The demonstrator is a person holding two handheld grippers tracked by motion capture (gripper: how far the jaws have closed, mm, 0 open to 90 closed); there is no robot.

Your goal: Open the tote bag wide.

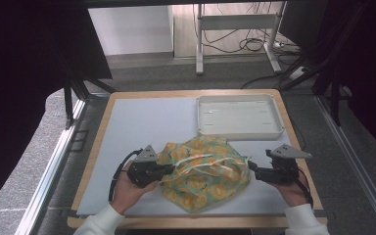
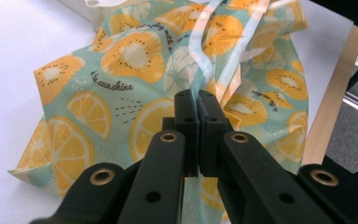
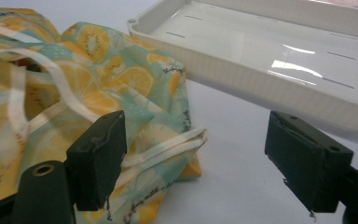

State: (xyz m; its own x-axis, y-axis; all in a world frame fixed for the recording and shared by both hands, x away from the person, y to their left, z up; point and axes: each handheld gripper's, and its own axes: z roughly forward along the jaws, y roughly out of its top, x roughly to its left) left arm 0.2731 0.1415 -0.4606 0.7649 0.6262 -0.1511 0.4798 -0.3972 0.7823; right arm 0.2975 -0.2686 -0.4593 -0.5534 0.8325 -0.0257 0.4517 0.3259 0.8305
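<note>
A cloth drawstring bag (image 1: 205, 171) printed with yellow citrus slices on teal lies crumpled on the white mat, near the front. My left gripper (image 1: 169, 169) is at the bag's left side. In the left gripper view the left gripper (image 2: 197, 100) is shut, with a fold of the bag (image 2: 121, 56) pinched between its pads. My right gripper (image 1: 251, 169) sits at the bag's right edge. Seen in its own view, the right gripper (image 3: 196, 149) is open wide, and a pale ribbon loop (image 3: 163, 149) of the bag (image 3: 98, 79) lies between its jaws, untouched.
A shallow white plastic tray (image 1: 239, 131) stands on the mat behind the bag, at the back right; its near wall (image 3: 261, 88) is just beyond my right gripper. The white mat (image 1: 142, 127) lies on a wooden table. Dark frame posts flank the table.
</note>
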